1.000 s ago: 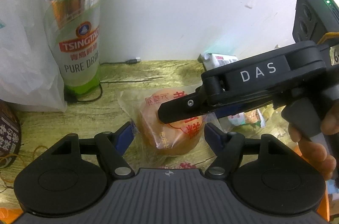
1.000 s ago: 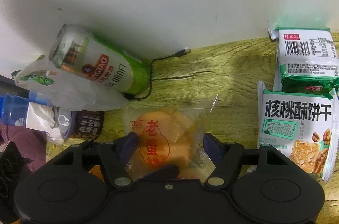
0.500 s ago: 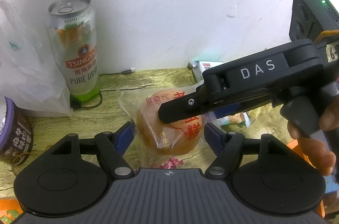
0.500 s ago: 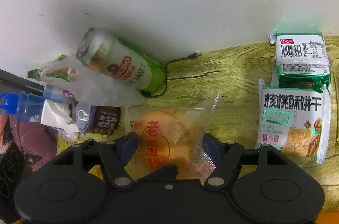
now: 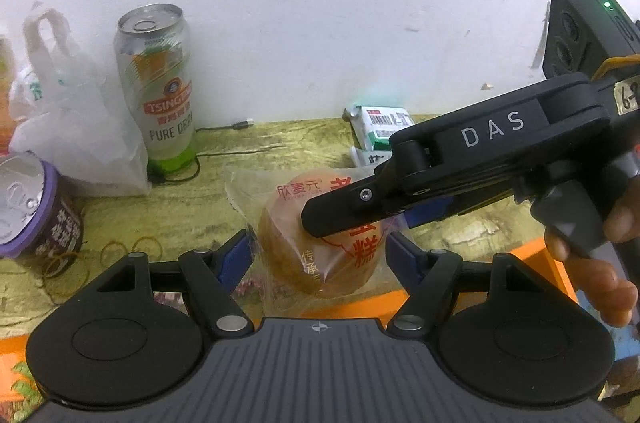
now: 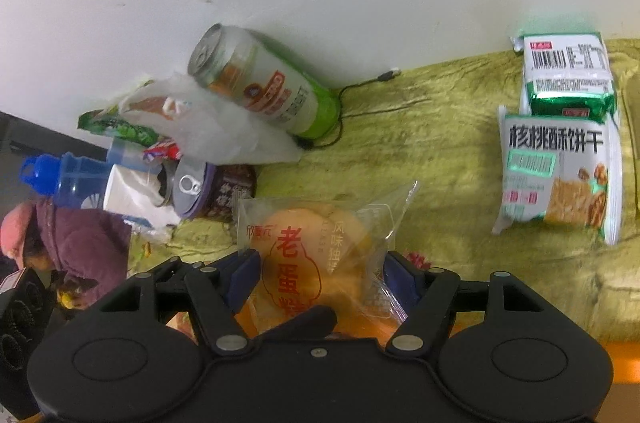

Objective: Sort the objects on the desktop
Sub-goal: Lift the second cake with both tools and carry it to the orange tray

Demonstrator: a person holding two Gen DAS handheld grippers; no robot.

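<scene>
A round yellow cake in a clear wrapper with red lettering (image 5: 296, 247) hangs above the table, gripped from two sides. My left gripper (image 5: 318, 257) is shut on it, blue pads pressing the wrapper at left and right. My right gripper (image 5: 360, 211), held by a hand (image 5: 592, 263), reaches in from the right, one black finger lying across the cake's top. In the right wrist view the cake (image 6: 296, 255) sits between the right gripper's (image 6: 318, 275) blue pads, which press on it. A black finger of the left gripper pokes in under the cake there.
A tall beer can (image 5: 158, 83) stands by the white wall with a plastic bag (image 5: 76, 135) and a purple-lidded can (image 5: 32, 203). Two green biscuit packs (image 6: 560, 167) lie at the right. An orange surface (image 5: 532, 255) lies below. A person in a purple jacket (image 6: 72, 243) is at the left.
Both grippers have risen and drawn back together with the cake between them. The can, bag and biscuit packs look smaller and farther, and an orange surface has come into view underneath.
</scene>
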